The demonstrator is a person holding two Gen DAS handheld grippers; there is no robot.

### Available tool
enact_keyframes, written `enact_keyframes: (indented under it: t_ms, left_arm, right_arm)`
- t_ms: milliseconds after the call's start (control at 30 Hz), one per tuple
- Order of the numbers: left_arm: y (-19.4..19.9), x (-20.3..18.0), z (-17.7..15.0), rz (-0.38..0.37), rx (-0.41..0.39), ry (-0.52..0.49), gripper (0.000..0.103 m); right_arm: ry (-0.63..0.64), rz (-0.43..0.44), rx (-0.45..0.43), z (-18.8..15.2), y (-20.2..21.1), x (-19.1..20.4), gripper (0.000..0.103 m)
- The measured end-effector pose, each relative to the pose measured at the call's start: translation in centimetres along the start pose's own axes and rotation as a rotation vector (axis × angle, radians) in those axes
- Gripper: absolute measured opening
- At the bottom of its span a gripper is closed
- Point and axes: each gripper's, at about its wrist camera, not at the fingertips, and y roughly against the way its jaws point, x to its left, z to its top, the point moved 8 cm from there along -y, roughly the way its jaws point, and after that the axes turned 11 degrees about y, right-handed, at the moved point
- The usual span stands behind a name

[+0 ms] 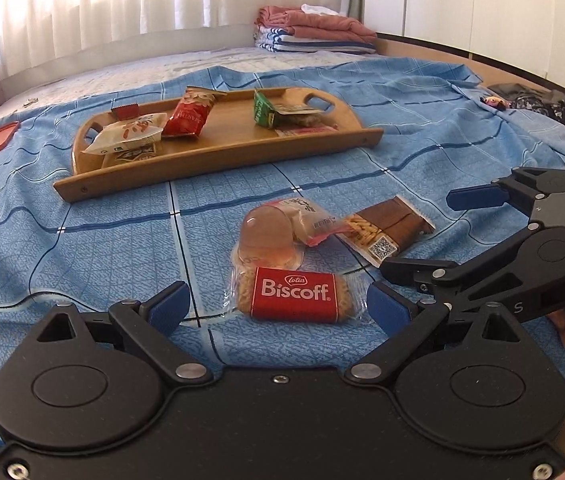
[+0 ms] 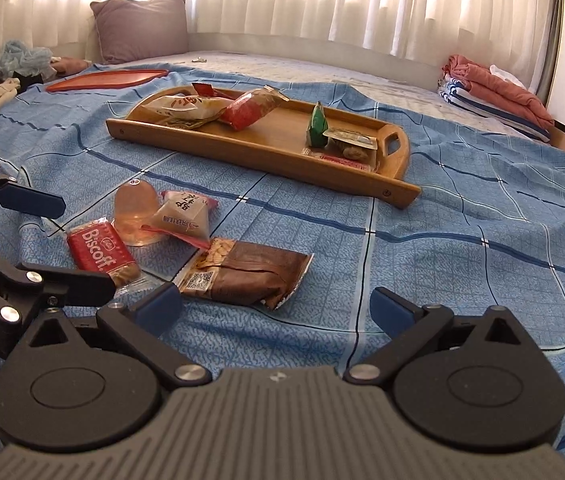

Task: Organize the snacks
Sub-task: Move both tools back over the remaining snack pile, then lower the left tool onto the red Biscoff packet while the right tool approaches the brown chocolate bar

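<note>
A red Biscoff biscuit pack (image 1: 294, 294) lies on the blue bedspread between the open fingers of my left gripper (image 1: 278, 306). Behind it lie a clear jelly cup (image 1: 268, 236), a small pink-edged packet (image 1: 310, 216) and a brown peanut bar (image 1: 390, 230). My right gripper (image 2: 276, 310) is open and empty, just in front of the brown bar (image 2: 250, 274); it also shows in the left wrist view (image 1: 426, 232). A wooden tray (image 1: 222, 160) further back holds several snack packs, white and red at its left, green at its right.
A red lid or plate (image 2: 106, 79) lies beyond the tray at the left. Folded towels (image 2: 494, 92) sit at the bed's far right corner, a purple pillow (image 2: 142, 28) at the far left. Clothes (image 1: 550, 108) lie at the bed's right edge.
</note>
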Motion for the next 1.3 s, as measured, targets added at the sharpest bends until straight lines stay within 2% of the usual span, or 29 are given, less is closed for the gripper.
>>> enact_keyframes:
  t_ms: [233, 567, 833, 1000, 1300]
  left_arm:
    - [-0.6, -0.3, -0.3, -0.026, 0.012, -0.010, 0.095]
    - [-0.5, -1.0, -0.4, -0.070, 0.002, -0.032, 0.078]
    - [-0.5, -0.9, -0.2, -0.075, 0.001, -0.008, 0.074]
    - [-0.7, -0.2, -0.1, -0.039, -0.009, -0.007, 0.073]
    - [-0.5, 1.8, 0.4, 0.018, -0.029, 0.059, 0.072]
  right_arm:
    - [-0.054, 0.033, -0.002, -0.7, -0.5, -0.3, 0.103]
    - [-0.078, 0.052, 0.002, -0.9, -1.0, -0.6, 0.103]
    - [-0.080, 0.054, 0.001, -0.9, -1.0, -0.6, 0.103]
    - [-0.082, 0.054, -0.003, -0.9, -0.9, -0.5, 0.103]
    - [-0.082, 0.057, 0.012, -0.7, -0.9, -0.6, 0.103]
